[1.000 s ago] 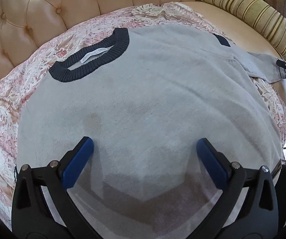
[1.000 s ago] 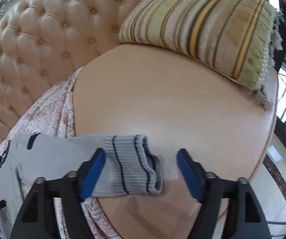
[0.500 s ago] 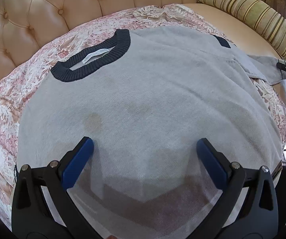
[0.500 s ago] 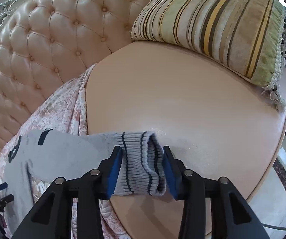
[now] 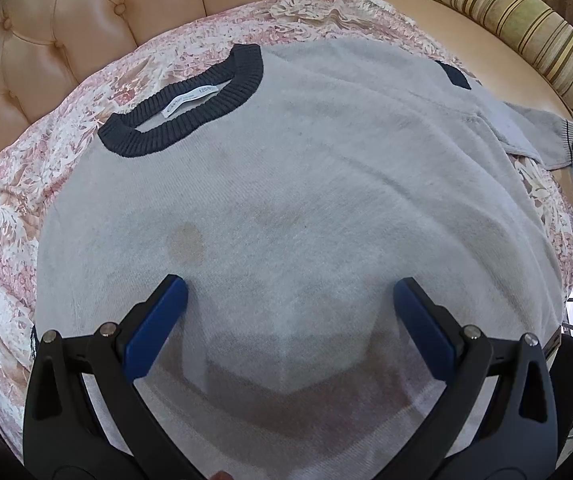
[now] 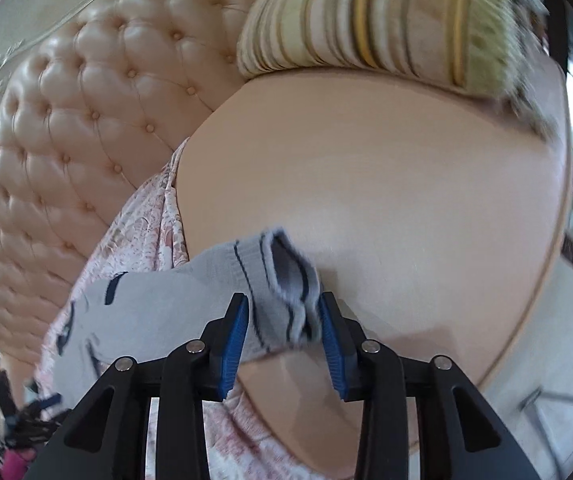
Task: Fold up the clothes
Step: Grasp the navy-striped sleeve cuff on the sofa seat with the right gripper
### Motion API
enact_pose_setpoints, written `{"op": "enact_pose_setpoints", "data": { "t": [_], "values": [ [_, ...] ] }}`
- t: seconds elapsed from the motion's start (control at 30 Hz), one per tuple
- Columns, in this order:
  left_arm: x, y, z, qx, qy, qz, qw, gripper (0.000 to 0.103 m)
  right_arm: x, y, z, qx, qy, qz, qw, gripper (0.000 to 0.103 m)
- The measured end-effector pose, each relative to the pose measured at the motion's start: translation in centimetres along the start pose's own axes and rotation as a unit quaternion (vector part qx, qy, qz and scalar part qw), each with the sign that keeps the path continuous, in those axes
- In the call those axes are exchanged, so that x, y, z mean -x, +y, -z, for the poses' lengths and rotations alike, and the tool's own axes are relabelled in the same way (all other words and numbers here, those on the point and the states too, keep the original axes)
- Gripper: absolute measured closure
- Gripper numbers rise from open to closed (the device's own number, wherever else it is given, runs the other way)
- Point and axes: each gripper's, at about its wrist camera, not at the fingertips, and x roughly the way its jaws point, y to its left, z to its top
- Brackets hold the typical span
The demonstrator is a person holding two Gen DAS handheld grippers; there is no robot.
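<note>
Grey knit sweater (image 5: 286, 168) lies spread flat, front panel up, on a floral throw (image 5: 14, 184) over a tufted sofa (image 5: 66, 32); dark ribbed collar (image 5: 182, 108) toward the backrest, one sleeve stretched out sideways onto the bare seat cushion (image 6: 386, 184). Left hand-held gripper (image 5: 290, 312): jaws spread wide, hovering over the lower body of the sweater, nothing between them. Right hand-held gripper (image 6: 284, 328): jaws closed in on the striped ribbed cuff (image 6: 282, 292), fabric bunched between the blue pads and lifted a little off the cushion. Handling estimate: light, soft, limp knit; it will sag and drape from any single hold and may stretch if pulled hard. The ribbed cuff is the thickest and firmest part of the sleeve, so a fair pinch point; hem corners and shoulder seams look like the next best holds. Smooth cushion probably lets the cloth slide; the throw may drag along with it. Striped pillow (image 6: 386, 12) sits well apart.
</note>
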Motion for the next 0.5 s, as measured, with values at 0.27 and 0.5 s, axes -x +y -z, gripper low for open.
{"op": "enact_pose_setpoints", "data": {
  "t": [0.27,0.5],
  "values": [
    [-0.3,-0.1,-0.7,-0.007,0.017,0.005,0.9998,0.0,-0.1,-0.5,0.7,-0.042,-0.033,-0.005,0.999,0.073],
    [-0.4,-0.1,-1.0,-0.013,0.024,0.009,0.9996,0.0,1.4,1.4,0.8,-0.032,-0.055,0.01,0.998,0.095]
  ]
}}
